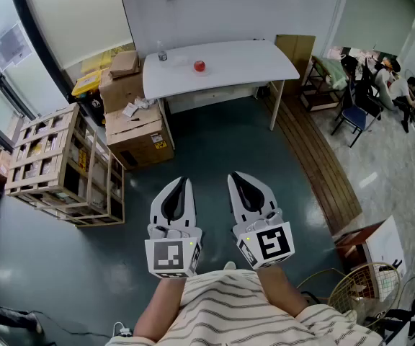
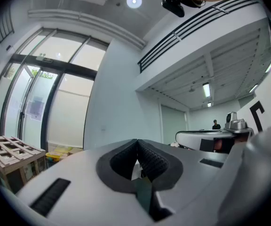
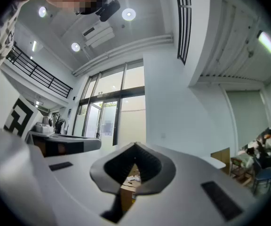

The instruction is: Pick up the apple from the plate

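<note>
Fingers clenched and empty on left gripper and right gripper, round red apple on white table

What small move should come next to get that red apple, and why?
Probably walk forward toward the white table: the apple lies there, well out of reach across the floor, while the left gripper and right gripper are far back, jaws shut and empty.

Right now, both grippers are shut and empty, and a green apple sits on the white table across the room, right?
Not quite: the head view shows the apple is red, not green. It does sit on the white table, and the left gripper and right gripper are both shut and empty.
</note>
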`<state>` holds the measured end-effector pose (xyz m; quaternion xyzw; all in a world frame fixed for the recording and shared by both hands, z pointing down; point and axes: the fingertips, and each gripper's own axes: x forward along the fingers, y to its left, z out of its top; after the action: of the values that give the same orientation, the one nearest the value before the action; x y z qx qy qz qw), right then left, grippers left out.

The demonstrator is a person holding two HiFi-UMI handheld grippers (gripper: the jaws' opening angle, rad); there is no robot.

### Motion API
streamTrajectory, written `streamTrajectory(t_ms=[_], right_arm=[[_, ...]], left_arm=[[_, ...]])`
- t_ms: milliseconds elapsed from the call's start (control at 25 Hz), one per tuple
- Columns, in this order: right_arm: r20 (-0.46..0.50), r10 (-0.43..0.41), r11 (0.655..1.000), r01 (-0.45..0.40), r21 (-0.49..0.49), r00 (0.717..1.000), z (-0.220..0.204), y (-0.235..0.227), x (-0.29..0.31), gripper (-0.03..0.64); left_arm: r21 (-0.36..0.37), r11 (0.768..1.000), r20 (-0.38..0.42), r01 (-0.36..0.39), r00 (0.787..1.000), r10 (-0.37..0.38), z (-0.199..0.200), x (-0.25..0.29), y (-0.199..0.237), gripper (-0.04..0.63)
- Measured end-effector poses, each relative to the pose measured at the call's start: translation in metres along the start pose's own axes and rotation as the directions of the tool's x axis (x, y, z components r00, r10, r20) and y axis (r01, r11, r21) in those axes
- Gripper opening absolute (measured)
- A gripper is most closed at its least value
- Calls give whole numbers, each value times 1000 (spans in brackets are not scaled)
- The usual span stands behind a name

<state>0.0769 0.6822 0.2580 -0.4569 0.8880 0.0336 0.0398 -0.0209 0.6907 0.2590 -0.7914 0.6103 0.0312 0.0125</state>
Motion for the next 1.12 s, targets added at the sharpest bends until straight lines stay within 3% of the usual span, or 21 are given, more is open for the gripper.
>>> streamTrajectory(t_ms=[440,1120], right_arm=[[-8,-4,1000,4,1,1000,-4,-4,-2,12],[-20,19,998,-17,68,1000,-22,-75,-19,12]], left_arm=[[-6,1000,-4,-5,1000,5,-6,4,-3,5],[40,998,-32,-56,998,58,-24,33,-65,5]])
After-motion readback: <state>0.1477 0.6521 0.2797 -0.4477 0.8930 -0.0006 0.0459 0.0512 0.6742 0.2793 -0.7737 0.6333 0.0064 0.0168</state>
